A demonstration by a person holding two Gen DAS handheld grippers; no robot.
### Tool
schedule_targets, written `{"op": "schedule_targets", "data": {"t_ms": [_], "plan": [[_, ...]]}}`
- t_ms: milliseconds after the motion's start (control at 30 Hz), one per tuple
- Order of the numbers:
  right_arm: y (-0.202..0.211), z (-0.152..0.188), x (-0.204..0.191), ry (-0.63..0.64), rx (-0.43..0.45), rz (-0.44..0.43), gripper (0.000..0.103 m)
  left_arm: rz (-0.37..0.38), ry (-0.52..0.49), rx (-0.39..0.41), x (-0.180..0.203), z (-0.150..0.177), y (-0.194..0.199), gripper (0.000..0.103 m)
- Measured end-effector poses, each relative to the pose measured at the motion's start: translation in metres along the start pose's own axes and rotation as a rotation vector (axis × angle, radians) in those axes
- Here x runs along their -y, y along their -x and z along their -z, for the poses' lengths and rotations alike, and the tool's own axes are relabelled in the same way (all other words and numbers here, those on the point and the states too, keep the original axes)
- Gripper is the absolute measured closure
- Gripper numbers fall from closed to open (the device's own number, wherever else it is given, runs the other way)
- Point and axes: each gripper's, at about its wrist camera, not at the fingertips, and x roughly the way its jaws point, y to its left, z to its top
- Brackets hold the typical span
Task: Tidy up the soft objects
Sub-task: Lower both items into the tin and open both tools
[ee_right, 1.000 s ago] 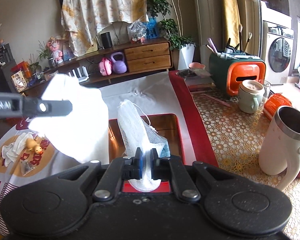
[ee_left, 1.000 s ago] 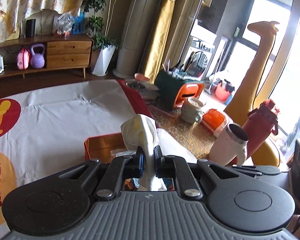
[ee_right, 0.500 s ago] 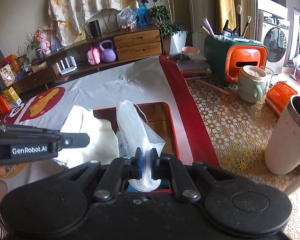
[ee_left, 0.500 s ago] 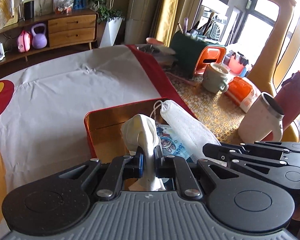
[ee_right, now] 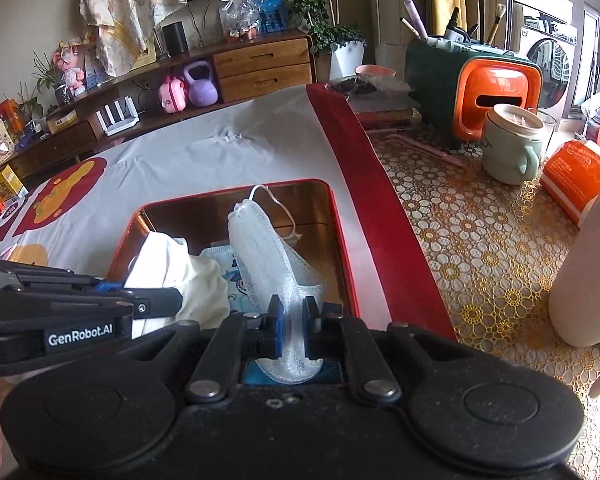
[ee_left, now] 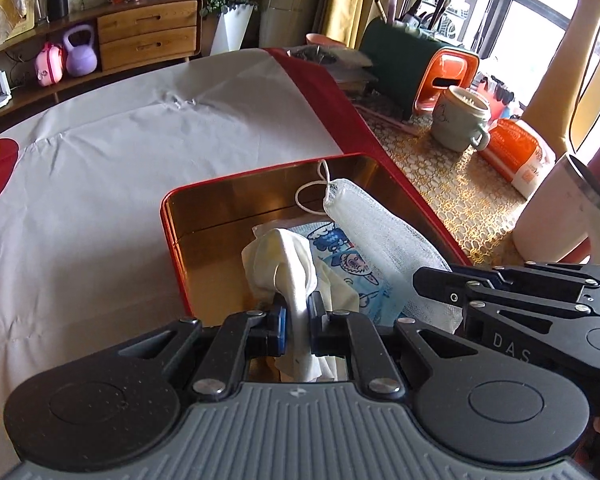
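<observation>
Both grippers have come down lower over the tin (ee_left: 172,220) since a moment ago, and the two soft things now hang inside it. On the left side, the left gripper (ee_left: 297,322) pinches a white cloth (ee_left: 284,264) tight between its fingers. On the right, the right gripper (ee_right: 292,320) pinches a white net bag (ee_right: 260,252), and its string loop (ee_right: 278,204) lies toward the far wall. A blue cartoon pack (ee_left: 352,264) lies on the tin's floor between them. The far end of the tin shows bare gold floor. Its red rim sits just beside the red stripe (ee_right: 360,152) of the table cover. A white cup (ee_left: 556,216) stands well apart on the right.
</observation>
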Motion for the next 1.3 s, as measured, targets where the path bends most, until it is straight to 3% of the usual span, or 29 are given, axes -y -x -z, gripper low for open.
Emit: {"op": "schedule_targets", "data": {"t_ms": [533, 967, 1133, 1267, 1300], "plan": [[-0.006, 0.006, 0.001, -0.002, -0.017, 0.001, 0.074, -0.046, -0.021, -0.054, 0.008, 0.007, -0.014, 0.092], [0.007, 0.009, -0.001, 0.017, -0.018, -0.004, 0.061, -0.056, -0.076, -0.035, 0.017, 0.011, 0.0, 0.088], [0.013, 0.01, -0.002, 0.024, -0.021, -0.011, 0.055, -0.056, -0.073, -0.026, 0.016, 0.012, 0.007, 0.071], [0.021, 0.012, -0.001, 0.024, -0.015, -0.011, 0.053, -0.072, -0.069, -0.001, 0.013, 0.013, 0.017, 0.045], [0.024, 0.012, -0.001, 0.023, -0.011, -0.013, 0.05, -0.07, -0.068, 0.009, 0.012, 0.014, 0.021, 0.043]]}}
